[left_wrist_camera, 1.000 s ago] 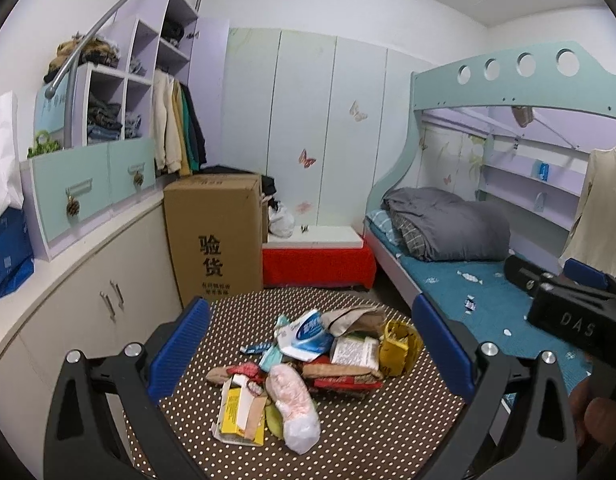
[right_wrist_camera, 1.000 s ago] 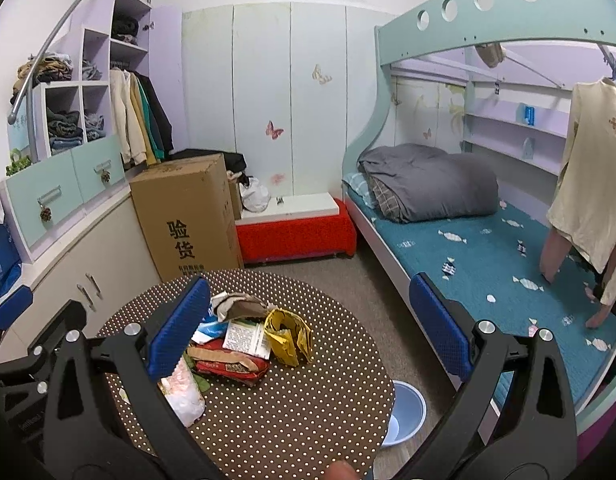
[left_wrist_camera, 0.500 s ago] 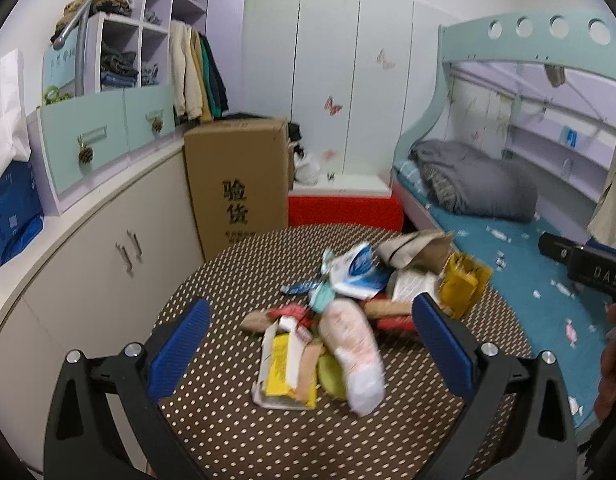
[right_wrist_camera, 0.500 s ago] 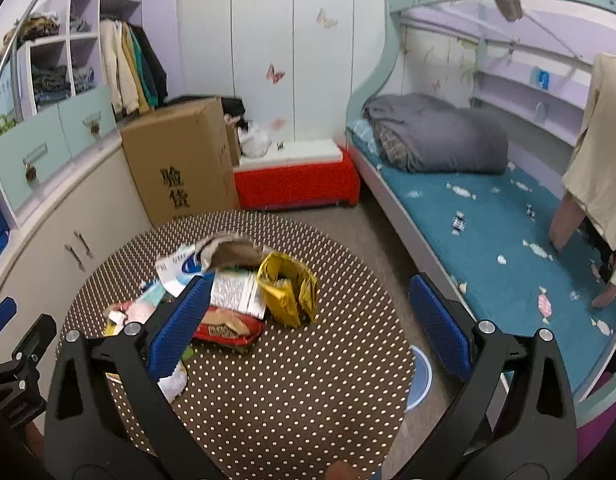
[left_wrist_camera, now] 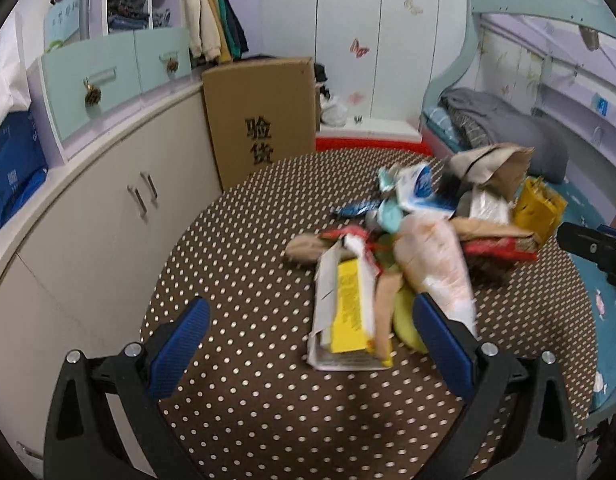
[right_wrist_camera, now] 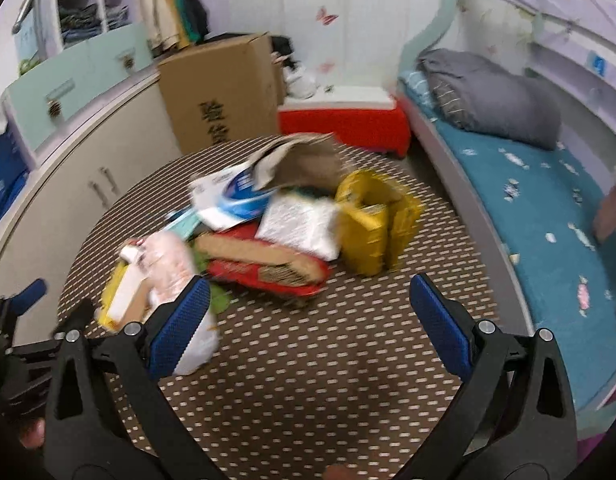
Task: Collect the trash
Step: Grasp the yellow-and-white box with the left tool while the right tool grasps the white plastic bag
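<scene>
Nothing is collected yet, as far as I can judge: the whole pile of trash (left_wrist_camera: 424, 248) lies on the round dotted table (left_wrist_camera: 248, 280), a little right of its middle, and I hold nothing. My left gripper (left_wrist_camera: 308, 344) has its jaws wide apart and empty, low over the near edge, with the flat yellow carton (left_wrist_camera: 348, 312) just ahead between the fingers. My right gripper (right_wrist_camera: 308, 316) is also spread and empty, facing the red packet (right_wrist_camera: 268, 272) and the yellow bag (right_wrist_camera: 372, 224). The pink plastic bag (right_wrist_camera: 168, 264) lies close to its left finger. I see no bin in these views. A cardboard box (left_wrist_camera: 264, 116) and the cabinet (left_wrist_camera: 88, 216) stand beyond the table, the bed (right_wrist_camera: 528, 200) at the right; none blocks my reach.
</scene>
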Available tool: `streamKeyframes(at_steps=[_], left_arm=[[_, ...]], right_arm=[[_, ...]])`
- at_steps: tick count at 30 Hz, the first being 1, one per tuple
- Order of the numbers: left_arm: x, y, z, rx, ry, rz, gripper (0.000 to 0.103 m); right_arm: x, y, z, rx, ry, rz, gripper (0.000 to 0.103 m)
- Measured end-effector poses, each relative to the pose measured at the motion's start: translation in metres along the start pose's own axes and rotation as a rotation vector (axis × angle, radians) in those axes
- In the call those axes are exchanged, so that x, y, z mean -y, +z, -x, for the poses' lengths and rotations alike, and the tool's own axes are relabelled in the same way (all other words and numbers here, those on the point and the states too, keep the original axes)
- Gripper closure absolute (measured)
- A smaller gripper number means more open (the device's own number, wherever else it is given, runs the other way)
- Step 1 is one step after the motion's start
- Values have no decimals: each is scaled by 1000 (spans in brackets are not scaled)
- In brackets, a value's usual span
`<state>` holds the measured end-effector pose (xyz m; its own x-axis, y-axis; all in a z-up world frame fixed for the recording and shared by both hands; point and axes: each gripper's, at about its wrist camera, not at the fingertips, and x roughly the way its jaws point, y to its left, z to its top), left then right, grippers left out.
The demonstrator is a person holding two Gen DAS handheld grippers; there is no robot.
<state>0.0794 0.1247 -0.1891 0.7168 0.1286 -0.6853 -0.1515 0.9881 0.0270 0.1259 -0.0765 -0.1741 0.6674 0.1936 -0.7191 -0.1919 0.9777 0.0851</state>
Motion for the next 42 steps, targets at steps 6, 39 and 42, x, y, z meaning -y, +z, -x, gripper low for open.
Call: streamKeyframes(at_steps=[6, 39, 42], left_arm=[[-17, -11, -14, -33, 14, 20, 4], [0, -9, -72, -160, -213, 18, 54], [-9, -11, -62, -135, -175, 26, 54]], right_arm=[[-38, -7, -37, -76, 143, 51, 9], [14, -18, -16, -75, 322, -44, 62], [18, -18, -12, -61, 327, -50, 62]])
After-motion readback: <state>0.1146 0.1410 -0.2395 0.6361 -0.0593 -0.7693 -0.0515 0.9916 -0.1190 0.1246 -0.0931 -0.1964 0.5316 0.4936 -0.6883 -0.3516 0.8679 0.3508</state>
